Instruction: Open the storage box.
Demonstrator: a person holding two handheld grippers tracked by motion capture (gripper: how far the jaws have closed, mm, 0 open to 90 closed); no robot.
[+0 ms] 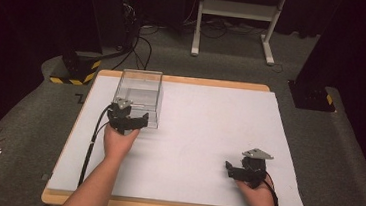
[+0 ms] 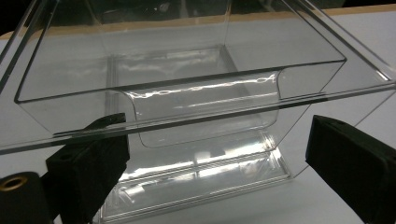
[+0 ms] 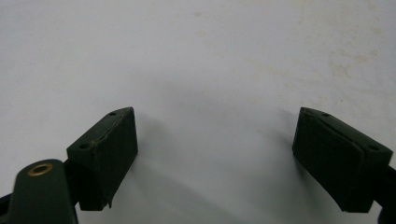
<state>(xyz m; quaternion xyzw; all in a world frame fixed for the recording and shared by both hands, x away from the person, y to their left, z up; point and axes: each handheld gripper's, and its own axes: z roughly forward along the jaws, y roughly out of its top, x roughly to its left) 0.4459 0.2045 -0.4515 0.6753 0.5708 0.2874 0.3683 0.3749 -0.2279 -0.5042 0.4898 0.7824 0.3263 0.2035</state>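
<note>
A clear plastic box [image 1: 139, 94] stands empty on the white table top [image 1: 203, 130], toward the back left. My left gripper [image 1: 131, 120] is open right at the box's near wall, its two black jaws spread on either side of the wall's curved cut-out [image 2: 201, 109]. In the left gripper view the box [image 2: 187, 70] is seen from close up and slightly above. My right gripper [image 1: 238, 170] rests near the table's front right, open, jaws spread wide over bare white surface [image 3: 210, 70], with nothing between them.
The table's wooden edge [image 1: 183, 80] frames the white top. Beyond it lie grey carpet, black cables [image 1: 140, 49], a white frame's legs [image 1: 236, 17] and yellow-black striped bases [image 1: 76, 71].
</note>
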